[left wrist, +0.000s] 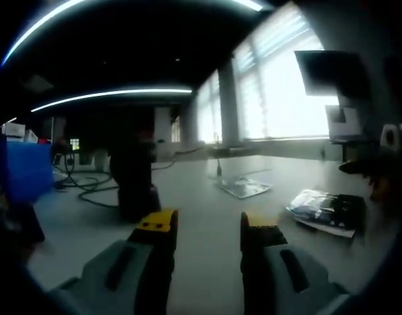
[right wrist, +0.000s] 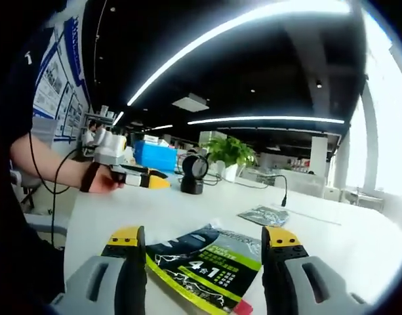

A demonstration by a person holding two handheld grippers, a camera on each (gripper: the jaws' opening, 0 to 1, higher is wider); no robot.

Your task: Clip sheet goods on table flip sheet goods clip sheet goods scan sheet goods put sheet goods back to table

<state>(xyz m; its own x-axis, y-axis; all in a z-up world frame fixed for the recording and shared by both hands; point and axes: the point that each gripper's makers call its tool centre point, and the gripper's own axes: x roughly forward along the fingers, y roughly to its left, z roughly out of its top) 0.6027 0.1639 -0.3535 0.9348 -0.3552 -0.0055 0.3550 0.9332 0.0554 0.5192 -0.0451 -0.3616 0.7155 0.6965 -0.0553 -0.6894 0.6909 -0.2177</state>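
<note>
Currently, per view:

Left gripper (left wrist: 207, 226): jaws spread wide, released, nothing between the yellow tips; they sit above bare table (left wrist: 207, 197).

Right gripper (right wrist: 204, 239): jaws spread wide, released; the packet (right wrist: 204, 262) lies on the table between them, but whether either jaw touches it I cannot tell.

Left gripper seen from right gripper view: at 10 o'clock, held in a person's hand (right wrist: 102, 180), yellow tips pointing toward the scanner (right wrist: 193, 174).

Packet, look: flat pouch, dark face with a yellow-green edge, large "4" and "1" printed on it, red corner nearest the camera.

Packet, place in left gripper view: at 3 o'clock, flat on the table (left wrist: 328, 210), well apart from the jaws.

Second sheet: smaller glossy packet (right wrist: 264, 214) at 1 o'clock of the right jaws, flat on the table.

Scanner: dark stand with round head, at 11 o'clock in right gripper view, beside a potted plant (right wrist: 230, 152).
</note>
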